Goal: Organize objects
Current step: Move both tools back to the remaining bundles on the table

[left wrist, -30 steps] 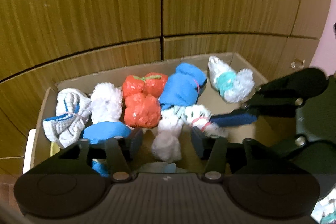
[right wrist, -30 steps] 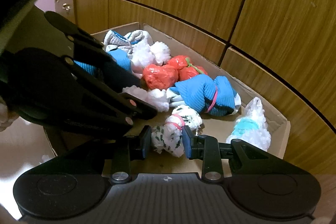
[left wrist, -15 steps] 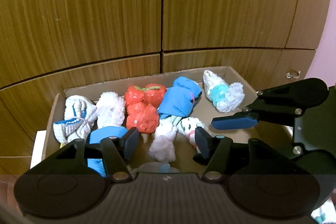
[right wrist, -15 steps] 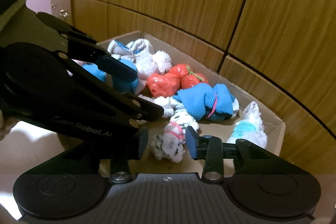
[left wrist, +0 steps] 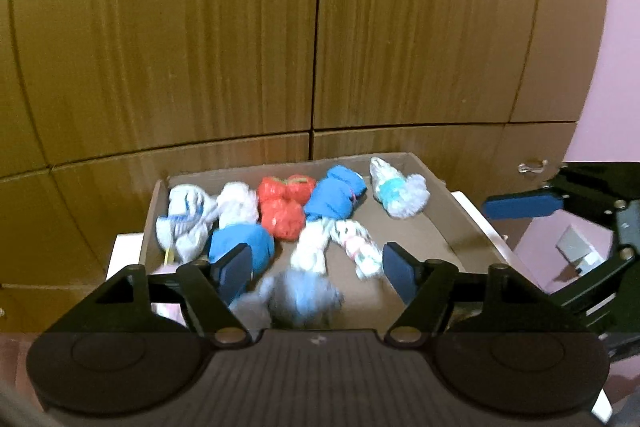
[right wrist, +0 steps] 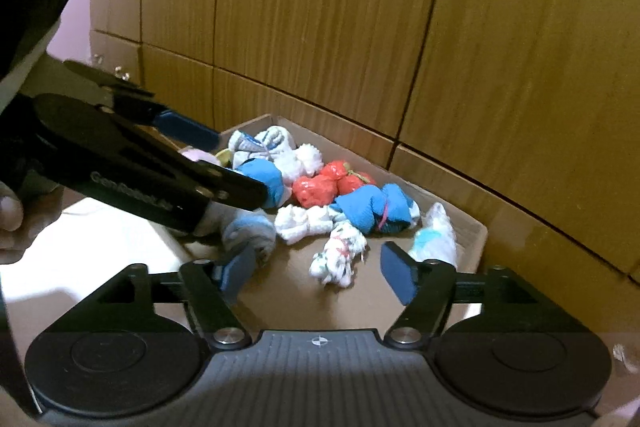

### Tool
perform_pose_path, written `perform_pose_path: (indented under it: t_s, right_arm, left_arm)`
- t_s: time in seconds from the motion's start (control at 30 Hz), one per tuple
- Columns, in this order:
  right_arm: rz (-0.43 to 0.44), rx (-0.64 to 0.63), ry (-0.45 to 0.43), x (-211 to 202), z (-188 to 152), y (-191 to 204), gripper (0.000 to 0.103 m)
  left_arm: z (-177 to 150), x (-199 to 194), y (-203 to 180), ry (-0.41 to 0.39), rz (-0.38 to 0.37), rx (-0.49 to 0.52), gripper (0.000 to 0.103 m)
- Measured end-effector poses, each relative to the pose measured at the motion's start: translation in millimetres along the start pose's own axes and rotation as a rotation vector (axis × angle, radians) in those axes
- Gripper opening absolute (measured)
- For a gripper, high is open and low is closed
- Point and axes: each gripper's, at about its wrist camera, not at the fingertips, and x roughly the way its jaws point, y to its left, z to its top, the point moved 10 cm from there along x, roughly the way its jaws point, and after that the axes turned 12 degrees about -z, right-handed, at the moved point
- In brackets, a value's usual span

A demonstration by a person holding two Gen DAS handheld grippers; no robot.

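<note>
A cardboard box [left wrist: 452, 223] holds several rolled sock bundles: red ones [left wrist: 280, 211], a blue one [left wrist: 336, 197], a white-and-teal one [left wrist: 396, 189] and white fluffy ones [left wrist: 238, 205]. My left gripper [left wrist: 316, 269] hangs over the box's near edge, its jaws opening. A blurred blue-and-white bundle [left wrist: 300, 291] sits low between the fingers, clear of the pads. My right gripper [right wrist: 318, 273] is also opening. The white bundle with green print [right wrist: 340, 259] lies loose on the box floor ahead of it, touching neither pad.
Wooden cabinet doors [left wrist: 240, 47] rise directly behind the box. The box stands on a white surface [left wrist: 124, 251], with a pink wall [left wrist: 608, 67] to the right. A person's hand [right wrist: 8, 215] grips the left tool. The right gripper's blue pad [left wrist: 520, 205] reaches in beside the box.
The right gripper let go of the green-printed bundle, which now lies in the box. Both grippers spread their jaws and pulled up and back from the box.
</note>
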Motion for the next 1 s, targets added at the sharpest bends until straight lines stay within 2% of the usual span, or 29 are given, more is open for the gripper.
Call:
perform_pose_path:
  t_s: [0.07,0.2,0.37,0.5,0.67,0.77,0.9,1.0]
  right_arm:
    - [-0.005,0.012,-0.019,-19.6,-11.5,-3.7,0.085]
    - [-0.013,0.057,-0.036,-50.9,-44.4,-12.1,0.086]
    - [-0.042,0.061,-0.032,-72.8,-100.7,-10.8,0.087]
    - [-0.016,0.034,-0.096,-85.8,-137.1,-3.6,0.087]
    - [-0.027,0.039,-0.131,-86.1,-155.3,-13.9,0.087]
    - [-0.029,0.036,-0.125,-80.9,-164.2,-22.6,0.087]
    - [0.015,0.003,-0.103,-69.6,-171.9,-29.5,0.087]
    - [0.048,-0.008,-0.08,-59.3,-176.7,-32.3,0.083]
  left_arm:
    - [-12.1,-11.3,-1.4,-0.007,0.002,-0.002,0.073]
    - [-46.4,-25.3,-8.3,-0.012,-0.013,-0.012,0.074]
    - [-91.4,-32.0,-27.6,-0.021,-0.035,0.039,0.074]
    - [-114.2,-32.7,-36.6,-0.016,-0.043,0.066,0.082]
    - [-123.4,-26.6,-35.3,0.004,-0.033,0.138,0.084]
    - [-123.6,-19.5,-35.6,0.026,-0.06,0.168,0.085]
    - [-116.4,-8.9,-35.4,0.043,-0.086,0.211,0.089]
    - [-111.5,-2.0,-33.6,0.05,-0.093,0.199,0.089]
